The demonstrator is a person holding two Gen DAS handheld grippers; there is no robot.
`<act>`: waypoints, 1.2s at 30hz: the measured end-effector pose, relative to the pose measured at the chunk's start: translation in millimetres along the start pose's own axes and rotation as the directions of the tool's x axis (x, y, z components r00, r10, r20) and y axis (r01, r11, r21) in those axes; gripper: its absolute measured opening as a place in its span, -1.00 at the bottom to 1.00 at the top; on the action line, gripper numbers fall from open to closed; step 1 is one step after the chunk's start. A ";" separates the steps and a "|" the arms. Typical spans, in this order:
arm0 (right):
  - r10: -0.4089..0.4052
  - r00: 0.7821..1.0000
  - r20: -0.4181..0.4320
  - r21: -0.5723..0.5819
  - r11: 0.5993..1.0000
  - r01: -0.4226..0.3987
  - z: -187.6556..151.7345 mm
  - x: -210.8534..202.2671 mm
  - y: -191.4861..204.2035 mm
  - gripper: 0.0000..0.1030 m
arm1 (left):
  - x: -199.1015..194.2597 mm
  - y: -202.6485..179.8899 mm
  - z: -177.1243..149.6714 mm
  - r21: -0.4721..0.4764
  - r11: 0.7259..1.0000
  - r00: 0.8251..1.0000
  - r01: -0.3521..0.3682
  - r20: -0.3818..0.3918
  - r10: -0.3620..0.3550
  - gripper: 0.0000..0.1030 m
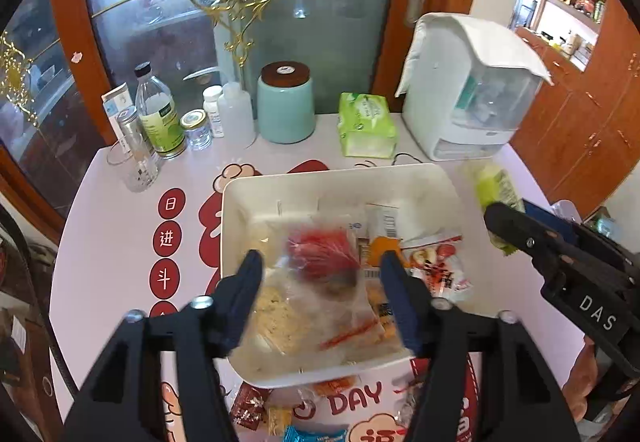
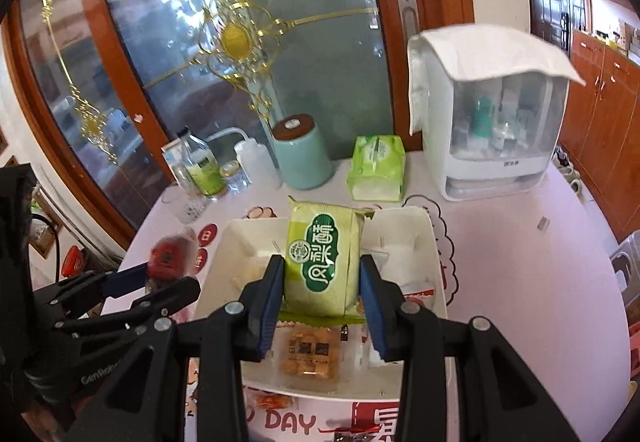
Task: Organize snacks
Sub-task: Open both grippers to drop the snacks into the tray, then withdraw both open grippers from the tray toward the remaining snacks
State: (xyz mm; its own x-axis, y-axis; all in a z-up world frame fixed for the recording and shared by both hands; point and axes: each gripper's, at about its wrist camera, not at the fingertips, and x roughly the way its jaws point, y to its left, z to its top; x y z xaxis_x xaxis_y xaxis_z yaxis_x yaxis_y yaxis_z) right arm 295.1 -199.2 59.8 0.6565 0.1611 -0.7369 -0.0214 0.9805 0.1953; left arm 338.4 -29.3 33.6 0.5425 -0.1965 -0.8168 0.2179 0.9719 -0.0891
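Observation:
A white tray [image 1: 240, 210] holds several snack packets. My left gripper [image 1: 320, 294] is above it, its jaws on both sides of a clear packet with red filling [image 1: 320, 254]; that packet hangs from the left gripper in the right wrist view [image 2: 170, 258]. My right gripper [image 2: 322, 282] is shut on a green pastry packet [image 2: 322, 266] above the tray [image 2: 432, 242]. The green packet also shows in the left wrist view [image 1: 496, 190] at the tip of the right gripper [image 1: 500, 222].
At the table's back stand bottles and jars [image 1: 160, 118], a teal canister [image 1: 285, 102], a green tissue pack [image 1: 366, 124] and a white covered organiser [image 1: 468, 90]. Loose snacks [image 1: 256, 410] lie on the table in front of the tray. A glass door is behind.

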 end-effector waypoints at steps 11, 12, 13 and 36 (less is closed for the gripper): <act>-0.006 0.992 -0.128 0.038 0.999 0.011 -22.0 33.6 -13.4 -0.22 | 16.0 9.6 -10.4 -0.045 0.999 0.999 -0.019 -0.039 0.017 0.62; -0.002 0.991 -0.132 0.039 0.999 0.007 -23.5 33.3 -13.5 -0.22 | 15.4 9.0 -11.8 -0.044 0.999 0.999 -0.020 -0.040 0.018 0.62; 0.000 0.991 -0.136 0.039 0.999 0.005 -25.0 32.9 -13.6 -0.21 | 14.8 8.4 -12.6 -0.042 0.999 0.999 -0.021 -0.041 0.019 0.62; -0.003 0.988 -0.154 0.002 1.000 0.003 -64.9 -5.7 -10.5 -0.14 | -27.4 -17.5 -56.0 0.017 0.998 0.998 -0.060 0.007 0.060 0.69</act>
State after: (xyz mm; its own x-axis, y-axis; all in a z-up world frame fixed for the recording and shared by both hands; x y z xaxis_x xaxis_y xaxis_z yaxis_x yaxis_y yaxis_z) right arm 242.7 -203.2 19.9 0.5324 0.1739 -0.8285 -0.0182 0.9808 0.1941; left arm 274.3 -33.7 25.7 0.5600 -0.1387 -0.8168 0.1990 0.9795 -0.0299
